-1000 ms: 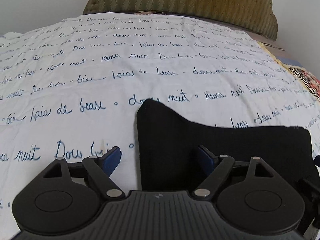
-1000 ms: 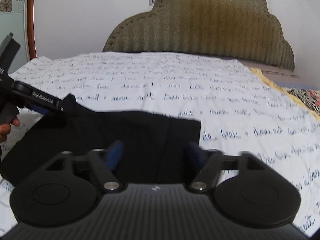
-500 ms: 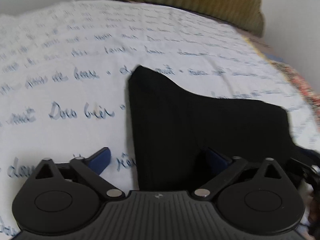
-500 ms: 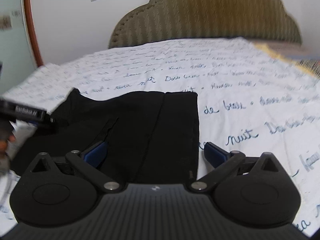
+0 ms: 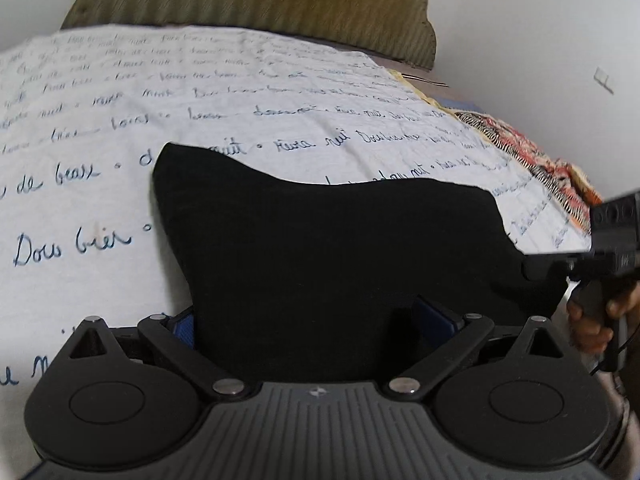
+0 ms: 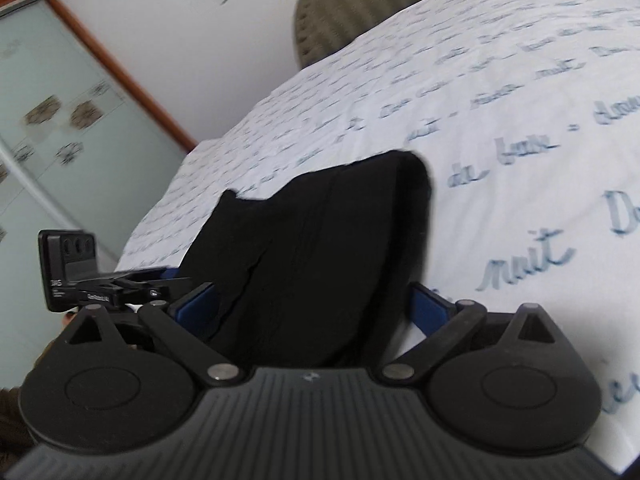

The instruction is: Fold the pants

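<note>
The black pants (image 5: 320, 248) lie folded on the white bedsheet with blue script (image 5: 240, 120). My left gripper (image 5: 312, 316) is open, its blue pads either side of the pants' near edge, with cloth filling the gap. My right gripper (image 6: 316, 304) is open too, its pads straddling the near end of the pants (image 6: 320, 240). The right gripper's body shows in the left wrist view (image 5: 600, 256), at the pants' right end. The left gripper's body shows in the right wrist view (image 6: 100, 276), at the left end.
A padded olive headboard (image 5: 248, 0) stands at the far end of the bed. A patterned red and black cloth (image 5: 532, 156) lies at the bed's right edge. A wardrobe with glass doors (image 6: 48, 128) stands left of the bed.
Both grippers have moved in onto the pants' near edge, so cloth now sits between the open jaws. The right wrist view has tilted and swung left.
</note>
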`<state>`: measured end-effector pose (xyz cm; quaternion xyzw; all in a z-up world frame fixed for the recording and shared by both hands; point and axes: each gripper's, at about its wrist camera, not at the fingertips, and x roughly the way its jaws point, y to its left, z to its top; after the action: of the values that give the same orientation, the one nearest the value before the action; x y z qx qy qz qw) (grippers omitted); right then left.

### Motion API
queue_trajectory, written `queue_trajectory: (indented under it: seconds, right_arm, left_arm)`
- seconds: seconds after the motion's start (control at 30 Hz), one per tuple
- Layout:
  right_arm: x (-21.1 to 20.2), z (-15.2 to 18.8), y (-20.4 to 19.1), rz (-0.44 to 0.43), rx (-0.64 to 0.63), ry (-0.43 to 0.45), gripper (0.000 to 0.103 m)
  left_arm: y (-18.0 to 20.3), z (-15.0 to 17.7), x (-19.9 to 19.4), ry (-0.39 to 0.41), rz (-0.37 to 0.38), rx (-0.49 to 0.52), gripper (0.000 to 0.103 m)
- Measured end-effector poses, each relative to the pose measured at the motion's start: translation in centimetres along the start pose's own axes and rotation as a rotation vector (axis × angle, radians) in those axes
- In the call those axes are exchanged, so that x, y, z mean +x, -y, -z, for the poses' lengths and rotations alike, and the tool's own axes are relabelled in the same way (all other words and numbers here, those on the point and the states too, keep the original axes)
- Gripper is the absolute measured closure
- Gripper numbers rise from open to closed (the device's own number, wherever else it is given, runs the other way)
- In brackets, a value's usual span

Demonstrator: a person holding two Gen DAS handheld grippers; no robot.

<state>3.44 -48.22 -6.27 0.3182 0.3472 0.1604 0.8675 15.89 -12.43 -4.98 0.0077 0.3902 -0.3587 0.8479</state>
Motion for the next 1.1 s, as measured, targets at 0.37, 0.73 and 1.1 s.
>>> queue_trajectory:
  seconds: [0.37, 0.73, 1.1]
  right_arm:
    - [1.7, -0.4, 0.7, 0.010, 0.097, 0.028, 0.070]
    - [2.4, -1.9, -6.5, 0.002, 0.033, 0.118, 0.076]
    - [9.7, -1.0, -11.8, 0.260, -0.171, -0.008, 0.061]
  left_arm:
    - [-4.9, -0.2, -1.8, 0.040, 0.069, -0.250, 0.085]
    - [-5.3, -0.7, -9.8, 0.147, -0.018, -0.236, 0.089]
    - [-10.1, 0.5, -12.5, -0.035, -0.367, -0.270, 0.079]
